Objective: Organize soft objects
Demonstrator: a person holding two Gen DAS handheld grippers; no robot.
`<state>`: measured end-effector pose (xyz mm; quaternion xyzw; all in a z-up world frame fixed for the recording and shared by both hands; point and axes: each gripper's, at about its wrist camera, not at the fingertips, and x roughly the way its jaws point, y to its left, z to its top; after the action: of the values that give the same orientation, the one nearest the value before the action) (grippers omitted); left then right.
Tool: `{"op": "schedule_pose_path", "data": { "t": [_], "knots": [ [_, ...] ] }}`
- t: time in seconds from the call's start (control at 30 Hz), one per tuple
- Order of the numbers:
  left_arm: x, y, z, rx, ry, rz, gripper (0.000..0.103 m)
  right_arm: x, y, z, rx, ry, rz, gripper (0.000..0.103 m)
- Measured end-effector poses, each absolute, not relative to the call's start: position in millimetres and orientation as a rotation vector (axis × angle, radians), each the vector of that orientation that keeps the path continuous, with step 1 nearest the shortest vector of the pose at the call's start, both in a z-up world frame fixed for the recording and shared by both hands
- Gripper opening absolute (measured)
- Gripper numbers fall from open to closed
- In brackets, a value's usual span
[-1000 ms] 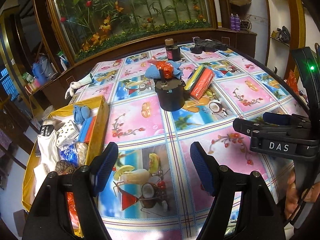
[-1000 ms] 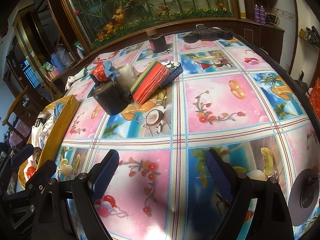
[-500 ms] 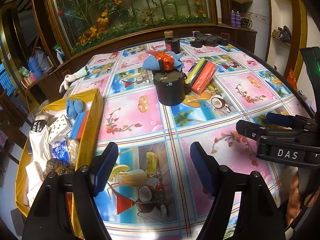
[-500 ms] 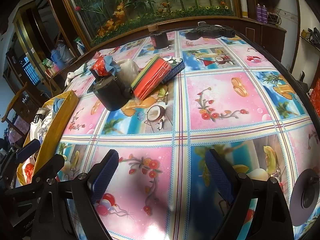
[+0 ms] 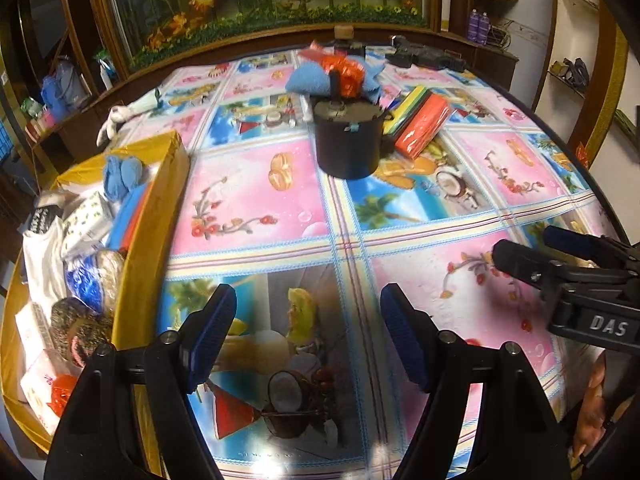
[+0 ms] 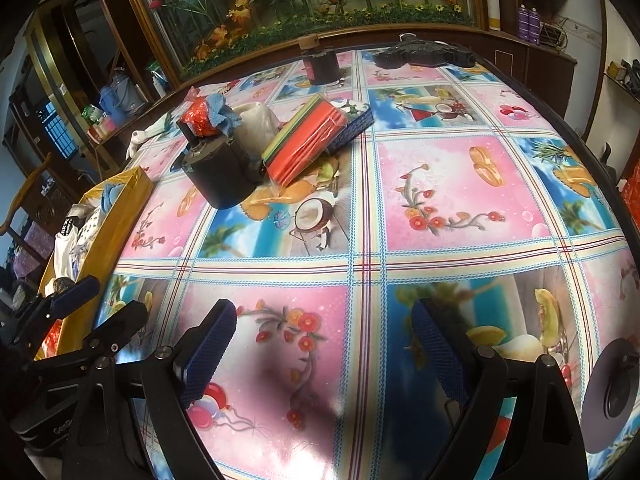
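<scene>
Both tongs sit wide apart w/ nothing between the blue pads: left tongs (image 5: 304,340) over the drink-and-coconut print, right tongs (image 6: 324,356) over the flower print on the desk (image 6: 460,184). Neither touches any item.

Just left of the near desk edge, the yellow box (image 5: 148,216) already holds soft goods: knit balls (image 5: 80,320), white cloth (image 5: 40,264), blue yarn (image 5: 120,170), packets. It looks nearly full, so another piece dropped in loosely may ride over the rim and slide off.

Further out, mid-desk, the dark pot (image 5: 347,140) stands directly in front of the remaining soft things: blue cloth (image 5: 312,78) w/ an orange-red crinkly bundle (image 5: 346,72) on it, and the wrapped stack of coloured sponges (image 6: 304,144) leaning beside it. Risk, as I read it: reaching past the pot could knock it or its upright handle; the glossy wrap may slip from the pads; cloth could drag the bundle along.

White plush toy (image 5: 120,116) lies at the far-left desk edge, easy to nudge overboard.

Writing: "DAS" on the right tongs' body in the left view; partial "Gen…" on the left tongs' body. Box-item print unreadable.
</scene>
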<state>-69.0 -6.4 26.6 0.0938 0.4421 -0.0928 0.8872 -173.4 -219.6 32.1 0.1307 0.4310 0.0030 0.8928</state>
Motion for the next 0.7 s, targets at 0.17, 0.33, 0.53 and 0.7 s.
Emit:
{"op": "schedule_pose_path", "data": {
  "t": [0.17,0.33,0.53,0.7],
  "knots": [
    [-60,0,11,0.160,0.977,-0.175,0.079,-173,-219,32,0.264,0.900,0.005,0.090],
    [-52,10,6,0.090,1.032,-0.187,0.099,-173,-218,31,0.260,0.906,0.003,0.090],
    [-48,5,4,0.117,1.000,-0.216,0.103,-173,-215,32,0.244,0.907,-0.002,0.090],
    [-40,1,4,0.115,1.009,-0.214,0.103,-185,-209,44,0.197,0.828,-0.023,0.090]
  ]
}}
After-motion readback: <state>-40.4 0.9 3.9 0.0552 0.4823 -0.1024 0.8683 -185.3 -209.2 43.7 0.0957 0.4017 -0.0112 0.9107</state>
